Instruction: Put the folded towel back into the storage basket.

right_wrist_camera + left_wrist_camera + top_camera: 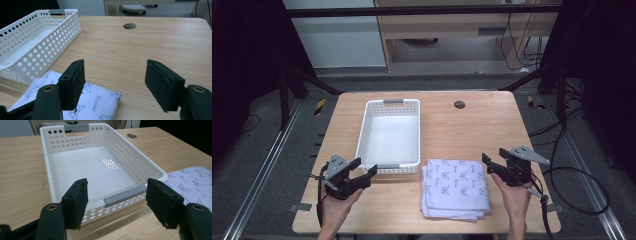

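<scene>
In the high view, 2 grippers are held low over the near edge of a wooden table [452, 135]. The left gripper [364, 168] is gripped from below by the left hand [337, 205], with its jaws spread apart and pointed toward the near end of a white perforated basket [365, 131]. The right gripper [493, 162] is held by the right hand [514, 197], its jaws likewise apart and pointed inward, just beside the right edge of a folded cloth [455, 187] (white, printed with small cat faces). The cloth is laid flat on the table just beside the basket's near right corner. A round hole [459, 104] is set in the table near its far edge. Grey floor with metal rails and trailing black cables is seen around the table, and pale wooden furniture stands beyond it.

In the left gripper view, the left gripper [117, 197] is seen with jaws wide apart and nothing between them. The basket [53, 165] lies close ahead, its grey handle [125, 195] framed between the jaws, and the cloth [192, 182] is seen at the right.

In the right gripper view, the right gripper [113, 82] is also held wide apart and empty. The cloth [100, 102] lies under the left jaw, the basket [37, 47] at the left, and the hole [129, 25] farther off.
</scene>
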Demonstrator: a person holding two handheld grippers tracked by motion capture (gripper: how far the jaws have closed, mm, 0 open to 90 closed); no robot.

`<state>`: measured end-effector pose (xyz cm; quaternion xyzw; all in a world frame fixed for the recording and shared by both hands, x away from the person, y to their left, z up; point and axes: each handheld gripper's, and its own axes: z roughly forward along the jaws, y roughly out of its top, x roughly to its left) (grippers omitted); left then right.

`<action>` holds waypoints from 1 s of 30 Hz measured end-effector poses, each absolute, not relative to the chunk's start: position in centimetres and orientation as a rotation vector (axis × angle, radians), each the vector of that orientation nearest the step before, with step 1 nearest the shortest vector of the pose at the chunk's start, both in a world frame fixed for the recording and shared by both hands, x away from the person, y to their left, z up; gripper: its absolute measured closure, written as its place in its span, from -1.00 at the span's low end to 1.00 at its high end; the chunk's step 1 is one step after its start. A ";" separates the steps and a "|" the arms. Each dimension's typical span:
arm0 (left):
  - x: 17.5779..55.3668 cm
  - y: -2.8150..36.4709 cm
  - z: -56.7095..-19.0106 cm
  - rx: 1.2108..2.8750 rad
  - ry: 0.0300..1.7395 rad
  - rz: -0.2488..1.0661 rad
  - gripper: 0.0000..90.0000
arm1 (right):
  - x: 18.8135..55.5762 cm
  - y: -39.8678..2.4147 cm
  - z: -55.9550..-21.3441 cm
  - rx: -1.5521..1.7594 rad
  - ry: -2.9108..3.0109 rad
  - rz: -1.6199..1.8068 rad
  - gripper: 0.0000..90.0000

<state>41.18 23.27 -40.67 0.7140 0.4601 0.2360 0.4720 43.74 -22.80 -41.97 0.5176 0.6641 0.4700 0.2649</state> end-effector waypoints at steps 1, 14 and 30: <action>41.2 23.1 -40.6 1.750 1.123 0.577 -0.26 | 43.8 -22.8 -41.9 1.398 1.796 1.269 -0.27; 41.3 20.1 -40.5 1.784 1.074 0.550 -0.24 | 44.1 -22.2 -41.7 1.371 1.844 1.252 -0.27; 40.9 17.4 -41.4 1.840 1.036 0.507 -0.20 | 44.7 -21.4 -42.0 1.351 1.904 1.247 -0.27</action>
